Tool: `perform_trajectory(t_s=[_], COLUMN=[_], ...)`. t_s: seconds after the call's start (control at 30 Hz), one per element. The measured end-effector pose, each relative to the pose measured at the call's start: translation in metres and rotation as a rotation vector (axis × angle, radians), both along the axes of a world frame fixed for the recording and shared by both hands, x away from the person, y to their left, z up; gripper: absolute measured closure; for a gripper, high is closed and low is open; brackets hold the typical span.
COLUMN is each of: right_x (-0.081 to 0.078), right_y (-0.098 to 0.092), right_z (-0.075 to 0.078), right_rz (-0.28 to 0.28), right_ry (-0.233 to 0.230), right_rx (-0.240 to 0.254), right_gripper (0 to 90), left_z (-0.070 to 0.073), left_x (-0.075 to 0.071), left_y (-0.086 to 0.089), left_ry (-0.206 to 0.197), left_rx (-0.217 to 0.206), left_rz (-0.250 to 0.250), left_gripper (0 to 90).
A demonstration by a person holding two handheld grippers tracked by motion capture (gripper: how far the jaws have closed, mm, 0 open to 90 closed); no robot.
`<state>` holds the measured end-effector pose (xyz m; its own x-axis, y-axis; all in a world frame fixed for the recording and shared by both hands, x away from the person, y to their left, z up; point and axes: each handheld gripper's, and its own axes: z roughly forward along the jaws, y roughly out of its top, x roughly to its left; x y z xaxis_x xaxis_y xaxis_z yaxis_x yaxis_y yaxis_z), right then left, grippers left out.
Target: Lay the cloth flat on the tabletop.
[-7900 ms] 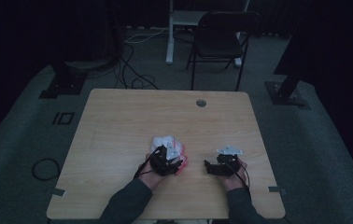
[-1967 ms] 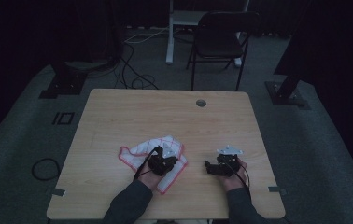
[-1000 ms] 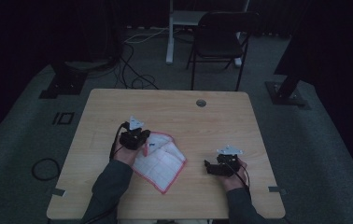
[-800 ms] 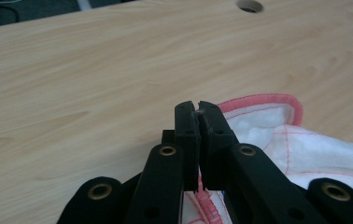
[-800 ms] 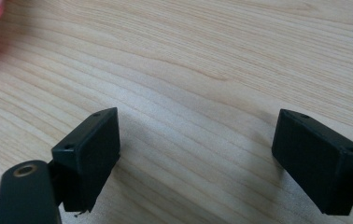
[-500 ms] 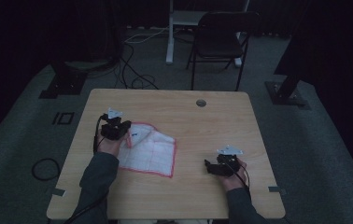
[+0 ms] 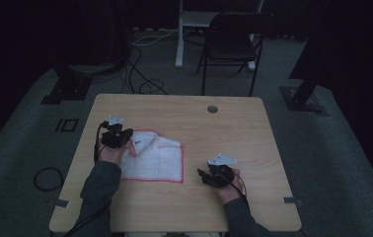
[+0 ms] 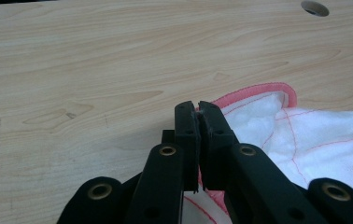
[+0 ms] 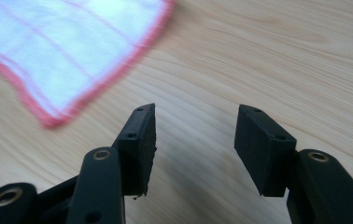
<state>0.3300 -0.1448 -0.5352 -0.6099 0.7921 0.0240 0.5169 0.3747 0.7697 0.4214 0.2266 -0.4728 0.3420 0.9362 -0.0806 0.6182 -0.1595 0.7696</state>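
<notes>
Spreading step: left gripper (image 8: 197, 140) clamped on white red-edged cloth (image 7: 152, 155), corner folded. Right gripper (image 9: 195, 149) jaws apart, just closing, empty. Next, probably: take near corner, flatten on wooden table (image 7: 234, 123).

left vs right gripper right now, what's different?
The left gripper is shut on the cloth corner; the right gripper has a gap between its jaws, which have just been closing, with nothing in it. In the high view the left sits at the cloth's far-left corner, the right off its near-right corner on bare table. Both have black jaws.
</notes>
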Motion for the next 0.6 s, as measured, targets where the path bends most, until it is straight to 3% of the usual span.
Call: perform_trajectory(t_s=[0.17, 0.3, 0.5, 0.6], right_x=[0.0, 0.004, 0.013, 0.016], right_y=[0.03, 0.048, 0.065, 0.071], right_z=[0.001, 0.003, -0.002, -0.007], right_rz=[0.061, 0.102, 0.11, 0.118], right_ry=[-0.004, -0.015, 0.003, 0.014], right_rx=[0.027, 0.018, 0.012, -0.017], right_gripper=[48.3, 52.0, 50.1, 49.6], left_z=[-0.001, -0.002, 0.001, 0.0], left_x=[0.0, 0.0, 0.0, 0.0], left_y=[0.0, 0.0, 0.0, 0.001], left_ry=[0.003, 0.004, 0.0, 0.001], left_rx=[-0.007, -0.011, -0.008, -0.01], left_rz=[0.004, 0.006, 0.002, 0.003], left_gripper=[87.8, 87.8, 87.8, 87.8])
